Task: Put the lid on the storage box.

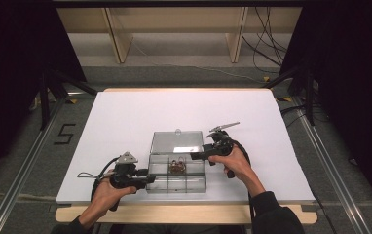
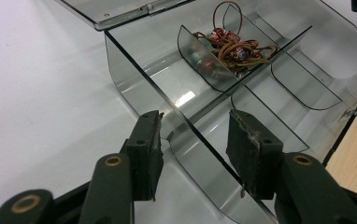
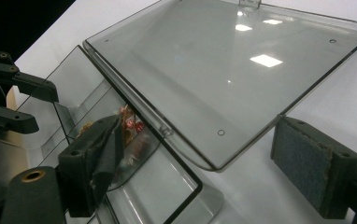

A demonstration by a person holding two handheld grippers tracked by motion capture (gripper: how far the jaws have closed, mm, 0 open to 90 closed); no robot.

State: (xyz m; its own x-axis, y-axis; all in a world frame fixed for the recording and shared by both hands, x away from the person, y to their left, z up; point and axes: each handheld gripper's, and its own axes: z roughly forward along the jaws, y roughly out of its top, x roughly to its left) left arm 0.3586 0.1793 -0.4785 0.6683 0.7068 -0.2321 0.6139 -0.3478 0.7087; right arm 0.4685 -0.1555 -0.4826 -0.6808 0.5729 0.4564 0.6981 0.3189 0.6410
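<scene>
Your landmark is the clear plastic organiser box (image 1: 176, 178), sitting on the white table (image 1: 125, 122) close to the near edge, between your two hands. Its lid (image 1: 176, 142) is swung fully back and lies flat on the table behind the box, hinge still joined to the rear wall. Inside, thin dividers split the box into compartments; the middle compartment of the rear row holds a tangle of brown cord with red beads (image 1: 177, 166), and the compartments around it look bare.

Your left gripper (image 1: 147, 176) is at the box's left end. In the left gripper view its fingers (image 2: 146, 149) straddle the left side wall of the box (image 2: 134, 88), one outside and one inside the front-left compartment. The jaws stand half spread with a visible gap on each side, so they are not pinching the wall. The divider just beyond the inner finger crowds that compartment.

Your right gripper (image 1: 196, 156) is at the box's rear right corner, above the hinge line. Its fingers (image 3: 307, 165) are spread wide: one over the right rear compartment, the other beyond the lid's right corner. The lid's corner (image 3: 214, 163) lies between them, untouched.

Behind the table, past the box, stand wooden shelf legs (image 1: 118, 39) and loose cables (image 1: 267, 44) on the floor.
</scene>
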